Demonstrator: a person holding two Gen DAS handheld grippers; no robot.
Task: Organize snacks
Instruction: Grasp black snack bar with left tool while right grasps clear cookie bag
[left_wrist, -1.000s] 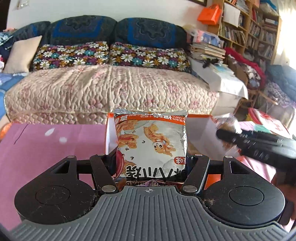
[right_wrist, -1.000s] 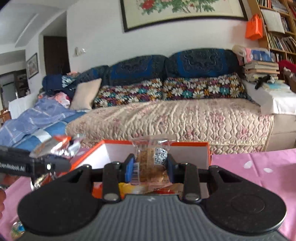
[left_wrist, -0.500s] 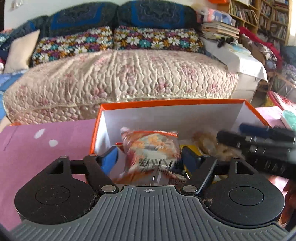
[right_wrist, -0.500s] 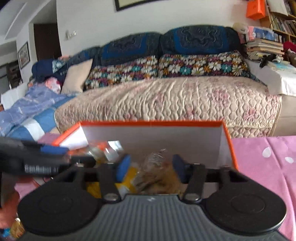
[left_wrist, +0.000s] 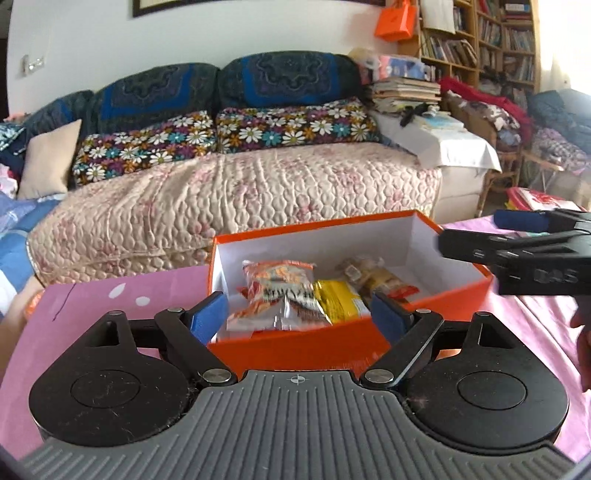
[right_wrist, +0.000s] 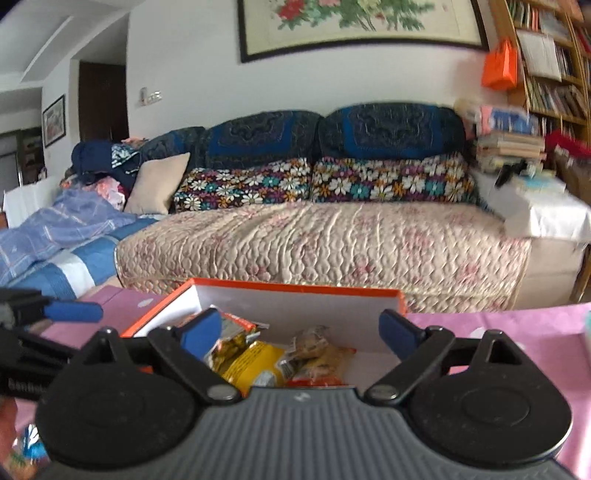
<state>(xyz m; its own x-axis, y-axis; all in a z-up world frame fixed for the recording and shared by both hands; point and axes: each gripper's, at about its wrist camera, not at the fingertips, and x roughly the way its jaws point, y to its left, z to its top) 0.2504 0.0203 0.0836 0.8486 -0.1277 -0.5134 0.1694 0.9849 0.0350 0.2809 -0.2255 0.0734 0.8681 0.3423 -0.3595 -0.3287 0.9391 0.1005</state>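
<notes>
Both packets dropped since a second ago: left gripper (left_wrist: 298, 315) and right gripper (right_wrist: 301, 332) now spread wide, holding nothing. Silver-orange snack packet (left_wrist: 279, 295) and clear cookie packet (left_wrist: 373, 275) lie in the orange box (left_wrist: 295, 347), yellow packet (left_wrist: 338, 301) between them. Box sits straight ahead of both sets of fingers, long axis running left-right; neither hand is clearly nearer. Left view shows the box floor and all packets. Right view alone shows another wrapper (right_wrist: 29, 443) on the pink tablecloth (right_wrist: 517, 325), bottom left, probably next.
</notes>
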